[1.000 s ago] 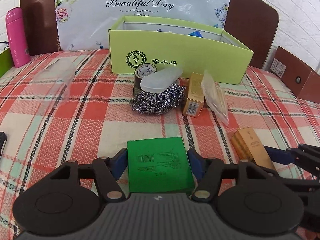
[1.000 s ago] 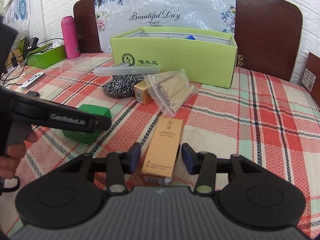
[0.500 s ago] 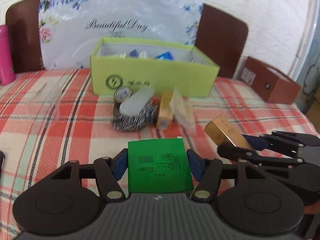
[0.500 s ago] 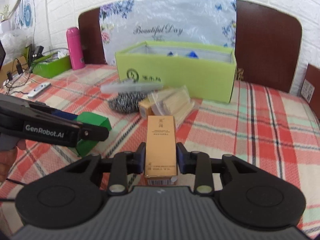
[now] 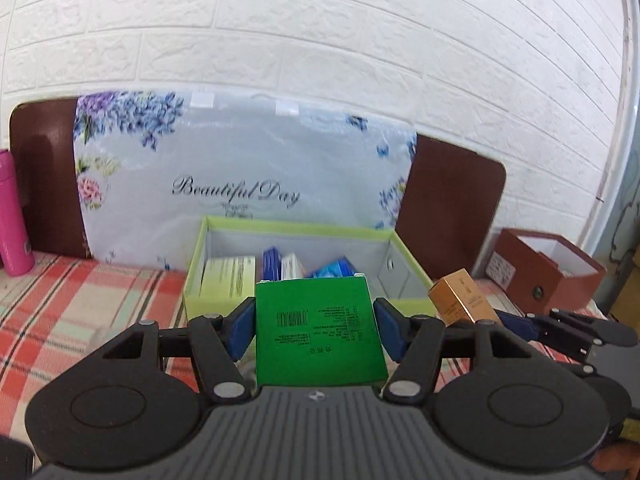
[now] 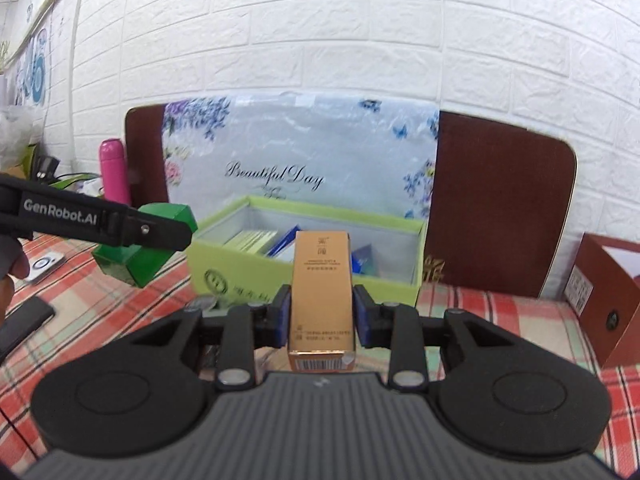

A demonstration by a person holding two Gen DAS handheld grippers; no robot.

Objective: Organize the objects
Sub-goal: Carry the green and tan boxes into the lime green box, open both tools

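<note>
wall: white brick-pattern wall [image 5: 320,40] fills the whole top half past both claws, nothing fancy.
pink bottle: pink thermos-type bottle [image 5: 12,216] stands way off to the left of the left gripper, right by the backboard.
backboard: dark brown rounded board [image 6: 500,208] leans upright against the wall, straight out ahead of both claws.
floral bag: a plastic-wrapped floral pack reading "Beautiful Day" [image 5: 240,184] stands in front of that board, right behind the green bin.
tablecloth: red, cream and mint plaid cloth [image 5: 80,300] covers the surface under and to both sides of the claws.
left gripper: left gripper [image 5: 316,320] is clamped on a green box [image 5: 318,328], blue pads pressed on both its sides, held up off the cloth.
green bin: lime green open storage box [image 6: 400,284] sits just ahead of both claws, with a few small packs inside, blue ones and a pale yellow one.
right gripper: right gripper [image 6: 322,312] is squeezing a slim gold carton [image 6: 322,292] upright between its pads, also lifted, just right of the left claw.
brown box: open brown box with a white inside [image 5: 548,276] sits off to the right of the right claw, near the wall.
hand: a bit of the person's hand [image 6: 10,276] shows at the far left edge in the right wrist view.
</note>
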